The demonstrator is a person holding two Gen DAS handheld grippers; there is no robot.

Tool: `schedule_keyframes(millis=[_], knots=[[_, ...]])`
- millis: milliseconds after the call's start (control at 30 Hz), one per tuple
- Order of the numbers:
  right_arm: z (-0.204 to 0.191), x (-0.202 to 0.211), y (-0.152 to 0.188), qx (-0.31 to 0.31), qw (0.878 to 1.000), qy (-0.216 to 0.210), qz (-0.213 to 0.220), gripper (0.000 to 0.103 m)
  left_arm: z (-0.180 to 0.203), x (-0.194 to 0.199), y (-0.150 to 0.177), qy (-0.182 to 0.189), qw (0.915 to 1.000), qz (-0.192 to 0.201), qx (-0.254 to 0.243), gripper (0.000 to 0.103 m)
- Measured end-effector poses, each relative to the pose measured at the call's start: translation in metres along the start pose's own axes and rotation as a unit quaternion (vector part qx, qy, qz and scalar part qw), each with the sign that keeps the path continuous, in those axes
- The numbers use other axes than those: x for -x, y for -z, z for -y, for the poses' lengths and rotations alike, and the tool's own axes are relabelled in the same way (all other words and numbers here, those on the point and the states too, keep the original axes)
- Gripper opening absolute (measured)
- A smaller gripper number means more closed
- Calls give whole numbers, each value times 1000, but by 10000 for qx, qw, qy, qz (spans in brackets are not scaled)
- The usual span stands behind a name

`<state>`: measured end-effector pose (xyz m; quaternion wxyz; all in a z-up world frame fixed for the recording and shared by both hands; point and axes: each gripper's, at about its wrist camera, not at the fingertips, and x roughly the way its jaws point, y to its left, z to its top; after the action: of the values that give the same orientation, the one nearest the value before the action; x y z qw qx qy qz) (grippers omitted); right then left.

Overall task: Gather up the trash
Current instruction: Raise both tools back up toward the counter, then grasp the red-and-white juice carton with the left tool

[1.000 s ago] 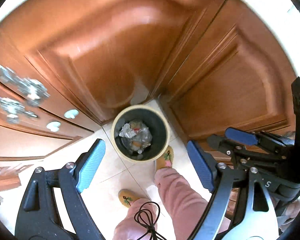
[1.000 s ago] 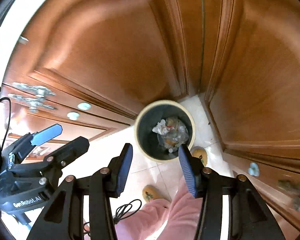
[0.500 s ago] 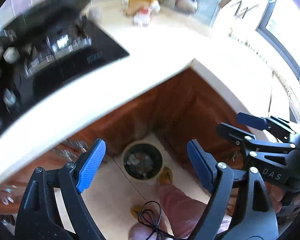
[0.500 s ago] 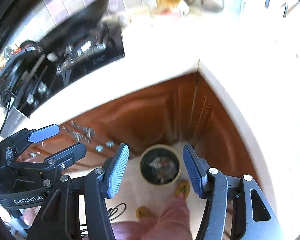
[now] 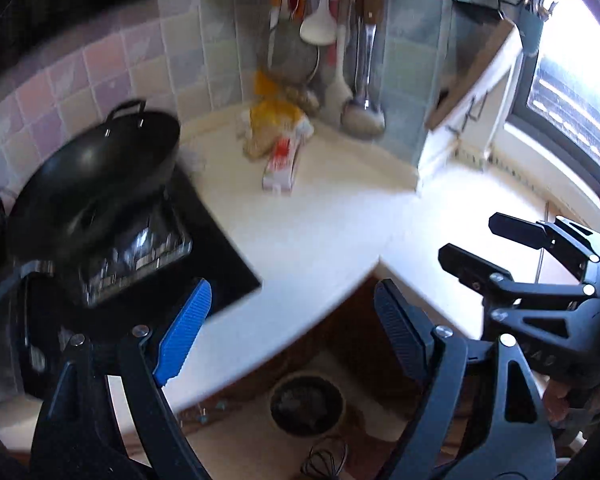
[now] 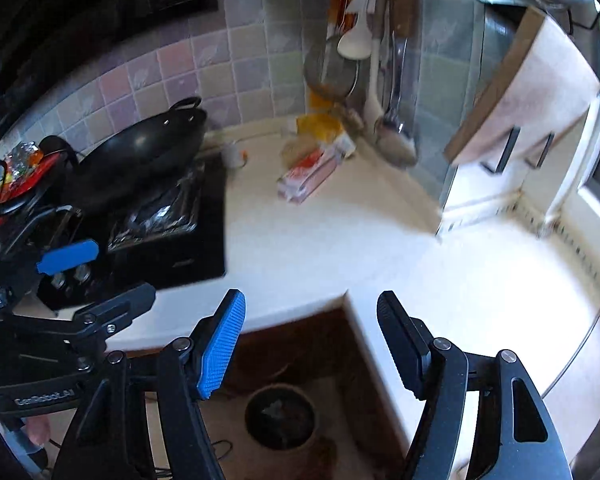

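Hovering empty: left gripper (image 5: 288, 328) fingers wide, right gripper (image 6: 312, 344) just been opening. Carton (image 5: 281, 164) upper centre on bench (image 5: 320, 232): light, crushable; pinch across its narrow sides.

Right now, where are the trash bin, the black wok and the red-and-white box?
trash bin (image 6: 281, 420), right wrist view, dark inside.
black wok (image 5: 100, 172), left wrist view, inner bowl.
red-and-white box (image 5: 280, 164), left wrist view, top face.

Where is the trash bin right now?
The bin sits on the floor, low in both wrist views, tucked into the inner corner of the wooden cabinets below the white counter.
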<state>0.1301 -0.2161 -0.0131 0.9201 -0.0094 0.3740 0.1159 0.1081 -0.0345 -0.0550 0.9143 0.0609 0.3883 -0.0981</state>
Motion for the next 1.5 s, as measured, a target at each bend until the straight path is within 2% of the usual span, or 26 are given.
schedule_keyframes(millis=[167, 367, 633, 800, 900, 1000, 1067, 1133, 1233, 1500], knots=[[14, -38, -50, 225, 9993, 162, 243, 69, -2, -39, -66, -55, 9999, 52, 126, 82], [41, -123, -95, 182, 9997, 90, 157, 68, -8, -117, -119, -233, 9996, -109, 152, 82], [65, -251, -120, -8, 9997, 130, -191, 48, -18, -235, -142, -313, 9970, -693, 150, 82], [83, -321, -134, -271, 9986, 237, -399, 46, -30, -300, -147, 148, 9927, -1148, 329, 82], [90, -356, -137, -354, 9975, 272, -541, 45, -36, -335, -149, 184, 9905, -1271, 483, 82], [94, -383, -138, -383, 9969, 312, -612, 45, -36, -358, -151, 116, 9904, -1312, 428, 82], [95, -393, -136, -428, 9964, 315, -660, 45, -35, -372, -151, 77, 9907, -1320, 329, 78], [96, -400, -135, -460, 9961, 314, -678, 45, -35, -381, -151, 89, 9895, -1404, 316, 65], [96, -409, -133, -453, 9960, 285, -722, 45, -38, -396, -151, 188, 9870, -1541, 407, 54], [93, -410, -127, -422, 9960, 276, -734, 45, -40, -401, -155, 218, 9883, -1455, 391, 52]])
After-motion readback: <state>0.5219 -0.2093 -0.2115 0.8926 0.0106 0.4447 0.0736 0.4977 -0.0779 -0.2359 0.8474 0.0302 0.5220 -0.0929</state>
